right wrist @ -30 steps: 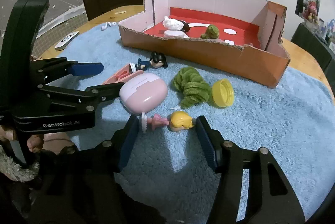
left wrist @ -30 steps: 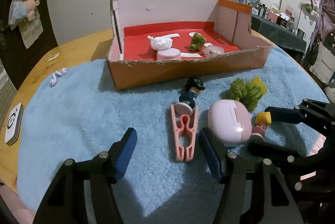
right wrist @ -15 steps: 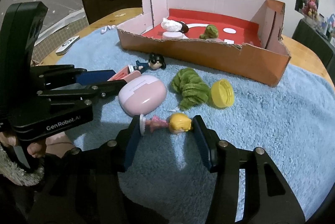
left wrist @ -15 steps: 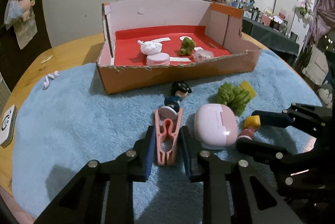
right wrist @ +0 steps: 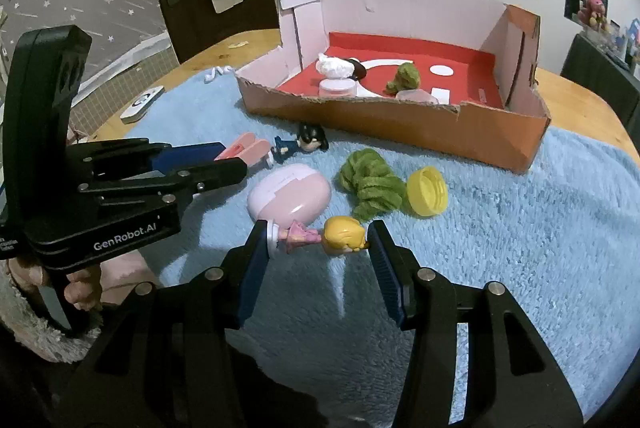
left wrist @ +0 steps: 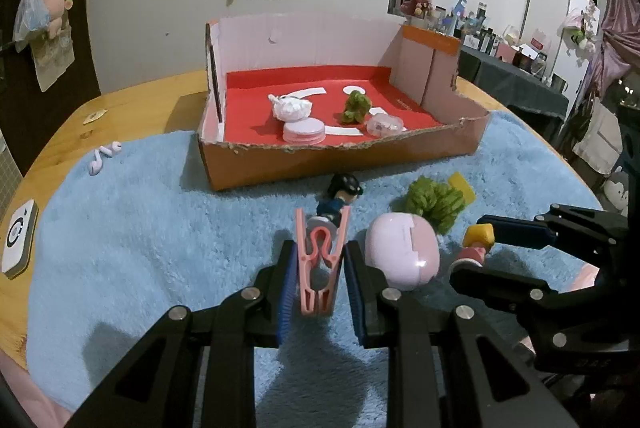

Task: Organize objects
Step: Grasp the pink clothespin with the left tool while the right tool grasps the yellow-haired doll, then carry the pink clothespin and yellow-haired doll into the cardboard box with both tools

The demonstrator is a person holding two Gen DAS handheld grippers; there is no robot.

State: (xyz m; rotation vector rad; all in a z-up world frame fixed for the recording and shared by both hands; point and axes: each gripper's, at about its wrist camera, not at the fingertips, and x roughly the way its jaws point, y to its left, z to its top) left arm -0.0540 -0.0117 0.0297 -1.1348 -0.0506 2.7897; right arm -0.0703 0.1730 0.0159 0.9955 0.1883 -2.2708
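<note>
The shallow cardboard box with a red floor (left wrist: 256, 158) stands at the far side of a fluffy light-blue mat (left wrist: 140, 236) on a wooden table (left wrist: 132, 96). Inside it lie a white crumpled lump (left wrist: 291, 107), a round pink disc (left wrist: 304, 130), a small green tuft (left wrist: 355, 106) and a clear capsule (left wrist: 385, 126). The left gripper (left wrist: 320, 268) is clamped narrow on a pink plastic clothes peg (left wrist: 320, 264), which stands upright between its blue pads. The right gripper (right wrist: 318, 240) pinches a small blonde doll in a pink dress (right wrist: 320, 236) end to end, base against one pad and head against the other. Still on the mat are a dark-haired figurine (right wrist: 300, 142), a pale pink oval case (right wrist: 290, 194), a green yarn bundle (right wrist: 370, 182) and a yellow bottle cap (right wrist: 427, 190).
</note>
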